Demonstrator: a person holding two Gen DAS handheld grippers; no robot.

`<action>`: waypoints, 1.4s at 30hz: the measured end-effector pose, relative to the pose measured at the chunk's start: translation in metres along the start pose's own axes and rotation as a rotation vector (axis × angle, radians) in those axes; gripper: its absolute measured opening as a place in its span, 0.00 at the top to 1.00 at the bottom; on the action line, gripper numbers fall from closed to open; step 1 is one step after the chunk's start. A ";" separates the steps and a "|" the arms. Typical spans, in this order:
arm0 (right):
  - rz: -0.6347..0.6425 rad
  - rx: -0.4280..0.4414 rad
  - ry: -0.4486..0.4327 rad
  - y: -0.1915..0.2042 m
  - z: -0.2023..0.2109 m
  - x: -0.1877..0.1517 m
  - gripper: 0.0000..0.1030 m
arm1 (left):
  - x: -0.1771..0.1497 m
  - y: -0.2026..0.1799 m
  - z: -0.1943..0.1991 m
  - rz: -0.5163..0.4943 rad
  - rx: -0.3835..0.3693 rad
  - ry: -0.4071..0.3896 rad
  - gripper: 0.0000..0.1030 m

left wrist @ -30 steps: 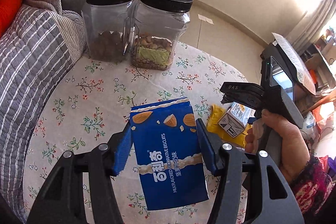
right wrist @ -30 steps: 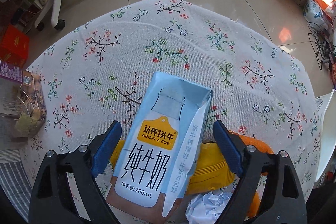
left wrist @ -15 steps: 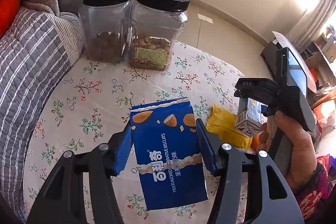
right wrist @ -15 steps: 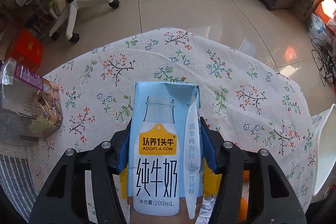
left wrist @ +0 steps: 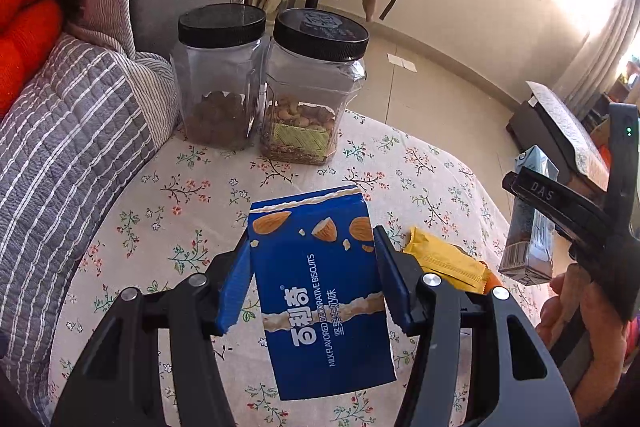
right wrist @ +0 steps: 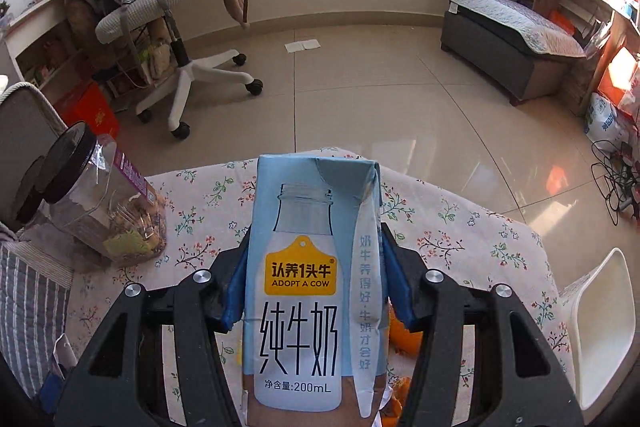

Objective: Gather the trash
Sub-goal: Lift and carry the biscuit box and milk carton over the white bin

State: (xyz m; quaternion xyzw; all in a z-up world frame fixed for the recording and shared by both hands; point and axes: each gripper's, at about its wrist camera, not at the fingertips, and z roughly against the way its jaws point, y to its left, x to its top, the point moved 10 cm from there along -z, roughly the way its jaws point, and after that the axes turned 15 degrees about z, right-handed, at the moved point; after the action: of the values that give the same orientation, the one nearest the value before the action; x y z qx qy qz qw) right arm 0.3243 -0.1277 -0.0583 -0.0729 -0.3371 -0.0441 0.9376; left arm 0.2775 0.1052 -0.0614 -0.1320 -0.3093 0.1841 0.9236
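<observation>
A blue almond biscuit box (left wrist: 320, 291) sits between the blue pads of my left gripper (left wrist: 312, 243), which is shut on it just above the floral tablecloth (left wrist: 180, 211). In the right wrist view my right gripper (right wrist: 316, 239) is shut on a light-blue 200 mL milk carton (right wrist: 308, 279), held upright and lifted clear of the table. The left wrist view shows that same carton (left wrist: 528, 243) at the far right, in the black gripper held by a hand (left wrist: 576, 319). A yellow wrapper (left wrist: 444, 259) lies on the cloth between the two grippers. Orange peel (right wrist: 404, 339) shows below the carton.
Two black-lidded clear jars (left wrist: 220, 83) (left wrist: 316, 95) with nuts stand at the table's far edge. A grey striped sofa blanket (left wrist: 68, 131) borders the left. An office chair (right wrist: 172, 7), a padded bench (right wrist: 512, 31) and a white chair (right wrist: 600, 307) stand around on the tiled floor.
My right gripper closed on the milk carton, then lifted it off the table and tilted up. The left gripper kept hold of the biscuit box and barely moved.
</observation>
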 end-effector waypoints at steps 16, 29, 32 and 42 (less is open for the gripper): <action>0.071 -0.038 -0.175 -0.031 0.065 -0.028 0.47 | -0.009 -0.036 0.043 -0.049 -0.046 -0.116 0.45; 0.079 -0.108 -0.241 -0.106 0.116 -0.061 0.47 | -0.058 -0.113 0.090 -0.166 -0.145 -0.177 0.45; 0.061 -0.130 -0.234 -0.134 0.123 -0.073 0.47 | -0.075 -0.133 0.095 -0.192 -0.170 -0.176 0.45; 0.002 -0.237 -0.215 -0.230 0.145 -0.106 0.47 | -0.142 -0.200 0.088 -0.245 -0.241 -0.073 0.45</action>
State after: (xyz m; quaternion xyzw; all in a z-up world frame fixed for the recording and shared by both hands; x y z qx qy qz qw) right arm 0.1219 -0.3271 0.0094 -0.1876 -0.4280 -0.0748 0.8809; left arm 0.1698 -0.1227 0.0039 -0.1963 -0.3762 0.0364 0.9048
